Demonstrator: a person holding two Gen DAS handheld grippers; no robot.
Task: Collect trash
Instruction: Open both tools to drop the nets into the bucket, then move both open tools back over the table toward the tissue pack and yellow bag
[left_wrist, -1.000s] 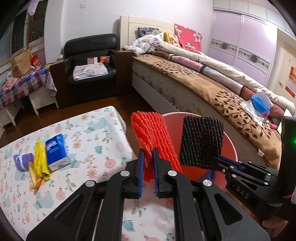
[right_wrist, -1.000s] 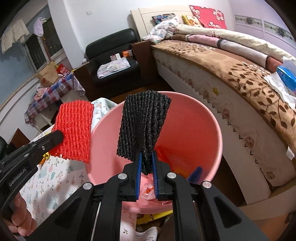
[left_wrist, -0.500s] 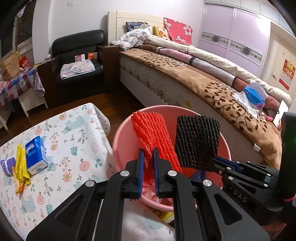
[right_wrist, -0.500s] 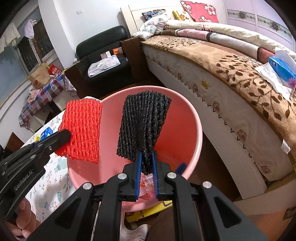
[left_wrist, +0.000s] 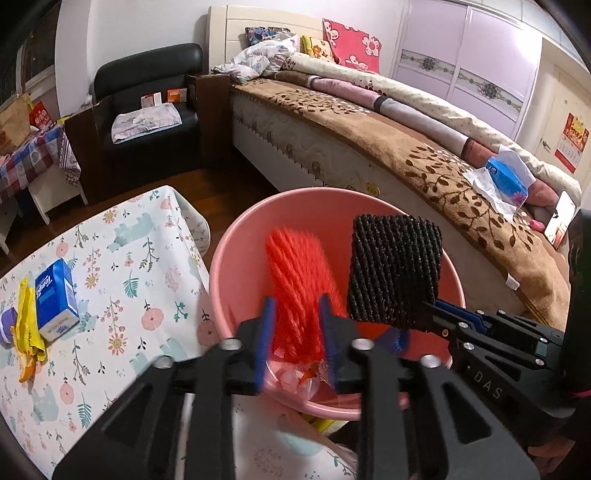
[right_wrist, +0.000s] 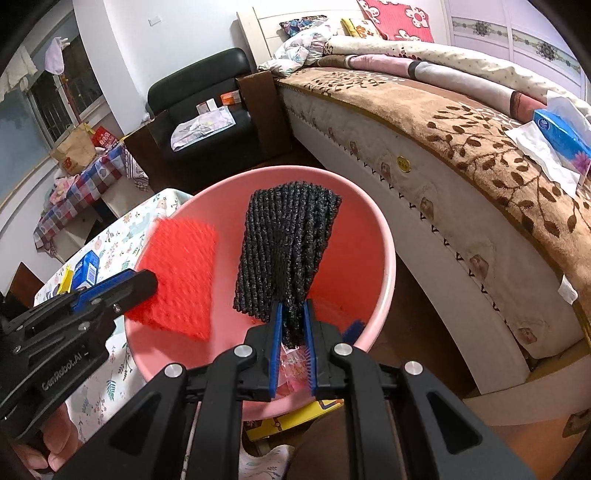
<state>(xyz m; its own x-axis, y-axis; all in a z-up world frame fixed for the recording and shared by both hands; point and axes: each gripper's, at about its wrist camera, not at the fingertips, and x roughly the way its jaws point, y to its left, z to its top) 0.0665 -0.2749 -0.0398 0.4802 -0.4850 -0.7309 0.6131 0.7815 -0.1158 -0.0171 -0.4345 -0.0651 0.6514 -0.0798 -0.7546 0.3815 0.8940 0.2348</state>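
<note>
Both my tools hang over the round pink plastic basin (left_wrist: 236, 258). Left gripper (left_wrist: 297, 332): jaws opening, the red foam mesh sleeve (left_wrist: 299, 280) loose and blurred between the blue pads, over the basin's mouth. Right gripper (right_wrist: 292, 332): jaws narrow, pinching the black foam mesh sleeve (right_wrist: 288, 254) upright above the basin. I see wrappers lying in the basin's bottom.

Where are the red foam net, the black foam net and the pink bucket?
red foam net (left_wrist: 297, 280), left wrist view, its middle.
black foam net (right_wrist: 290, 251), right wrist view, its middle.
pink bucket (right_wrist: 386, 258), right wrist view, its right rim.
</note>
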